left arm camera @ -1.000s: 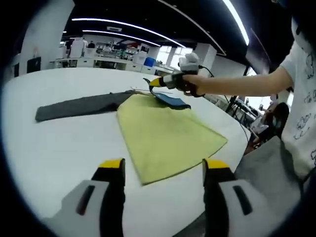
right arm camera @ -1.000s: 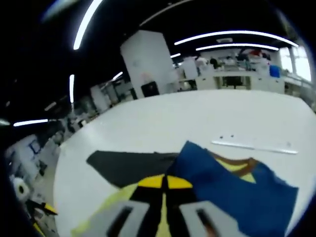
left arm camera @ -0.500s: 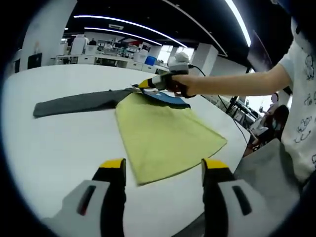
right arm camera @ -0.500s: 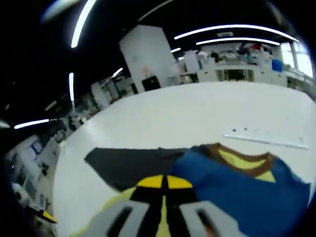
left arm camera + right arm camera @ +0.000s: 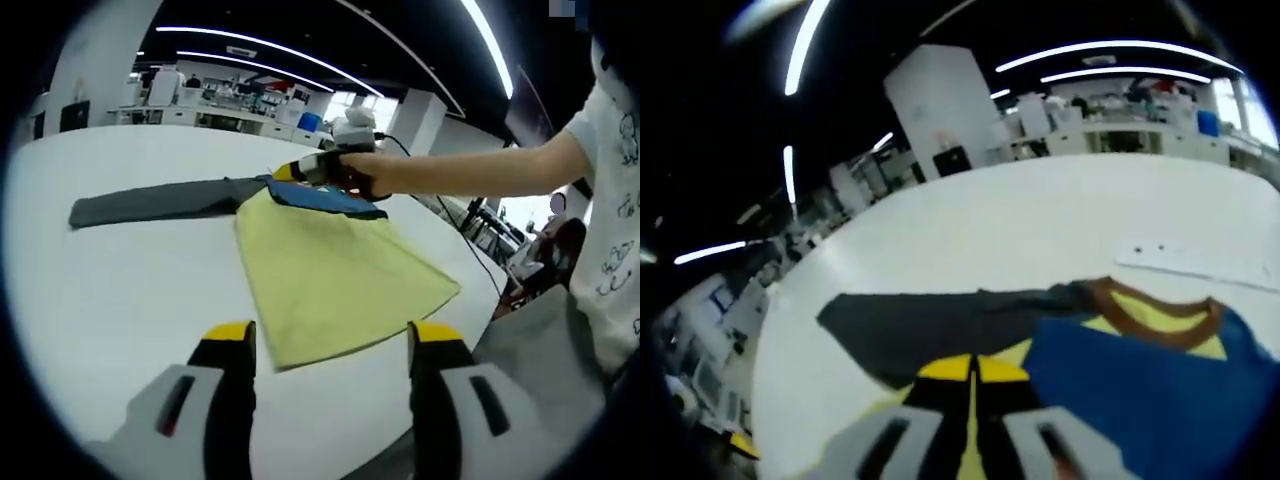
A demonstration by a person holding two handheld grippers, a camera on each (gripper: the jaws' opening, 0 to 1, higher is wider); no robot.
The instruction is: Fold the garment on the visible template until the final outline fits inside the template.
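The garment lies flat on the white table point(image 5: 110, 290), its yellow-green body point(image 5: 330, 270) spread toward me. A dark grey sleeve point(image 5: 160, 200) stretches out to the left. A blue part point(image 5: 330, 197) is folded over the far end. My right gripper point(image 5: 284, 172), held in a person's hand, is shut on the edge of that blue fabric. In the right gripper view the right gripper point(image 5: 973, 368) has its jaws together over yellow cloth, with the blue fabric point(image 5: 1140, 390), the brown collar point(image 5: 1150, 318) and the grey sleeve point(image 5: 920, 325) just beyond. My left gripper point(image 5: 330, 345) hovers open near the table's front edge, short of the hem.
The person's bare arm point(image 5: 470, 172) reaches across from the right, and their white shirt point(image 5: 615, 200) stands at the table's right side. A pale flat strip point(image 5: 1200, 265) lies on the table past the collar. Benches and shelves line the far side of the room.
The right gripper has carried the blue fabric leftward and lower over the garment's far end, toward the grey sleeve. The left gripper has stayed put, still open.
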